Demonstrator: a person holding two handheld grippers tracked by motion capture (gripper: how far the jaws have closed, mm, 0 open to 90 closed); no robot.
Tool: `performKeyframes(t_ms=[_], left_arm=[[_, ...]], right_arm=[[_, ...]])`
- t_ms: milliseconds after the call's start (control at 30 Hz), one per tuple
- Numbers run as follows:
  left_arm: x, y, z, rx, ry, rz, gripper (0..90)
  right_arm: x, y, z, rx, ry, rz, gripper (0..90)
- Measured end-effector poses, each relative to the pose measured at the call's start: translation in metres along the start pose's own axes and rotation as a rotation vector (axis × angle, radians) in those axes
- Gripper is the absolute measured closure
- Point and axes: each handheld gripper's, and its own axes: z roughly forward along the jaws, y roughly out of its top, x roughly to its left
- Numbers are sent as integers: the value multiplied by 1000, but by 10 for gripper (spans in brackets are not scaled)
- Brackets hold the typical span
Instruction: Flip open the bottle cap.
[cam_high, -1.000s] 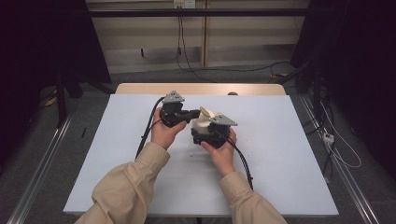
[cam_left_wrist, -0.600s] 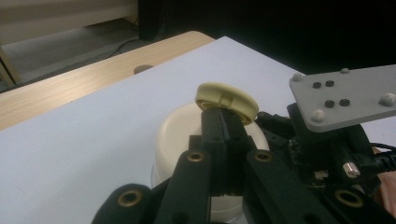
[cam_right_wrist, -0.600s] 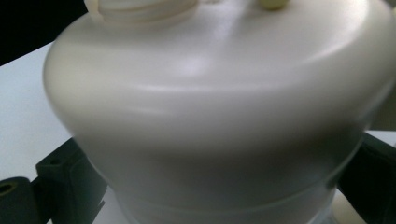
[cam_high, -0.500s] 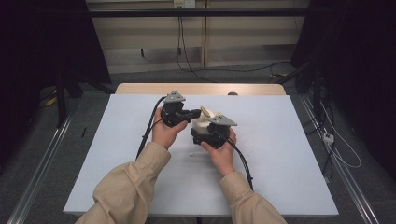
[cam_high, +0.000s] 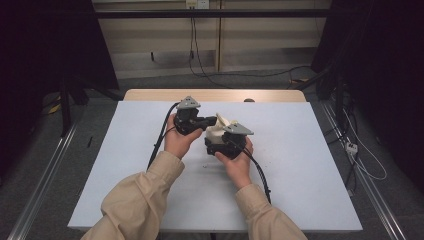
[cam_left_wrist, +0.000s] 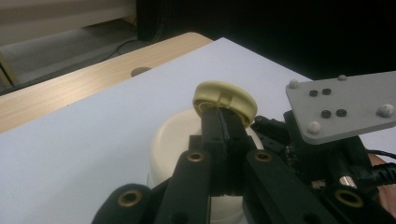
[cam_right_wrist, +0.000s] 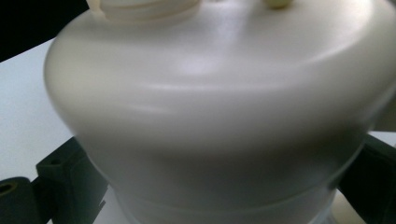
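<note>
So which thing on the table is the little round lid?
Look at the white table, at its middle where two hands meet. There stands a cream jar, with the right gripper around its body. The lid is the flat yellowish disc on top, pinched at its edge by the left gripper.

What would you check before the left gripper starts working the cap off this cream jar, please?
1. Left gripper shut on the cap: ok, its jaws meet at the cap's near edge.
2. Right gripper braces the jar: ok, a jaw stands at each flank of the body, shut on it.
3. Jar base flat on the table: cannot tell, the base is hidden.
4. Cap seated level on the neck: not ok, it looks tilted.
5. The grippers clear of each other: ok, though close.
</note>
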Motion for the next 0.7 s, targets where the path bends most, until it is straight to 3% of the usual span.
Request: performKeyframes(t_ms=[700], left_arm=[[-1,2,2,5,0,3,900]], right_arm=[[0,0,0,4,-3,-5,31]])
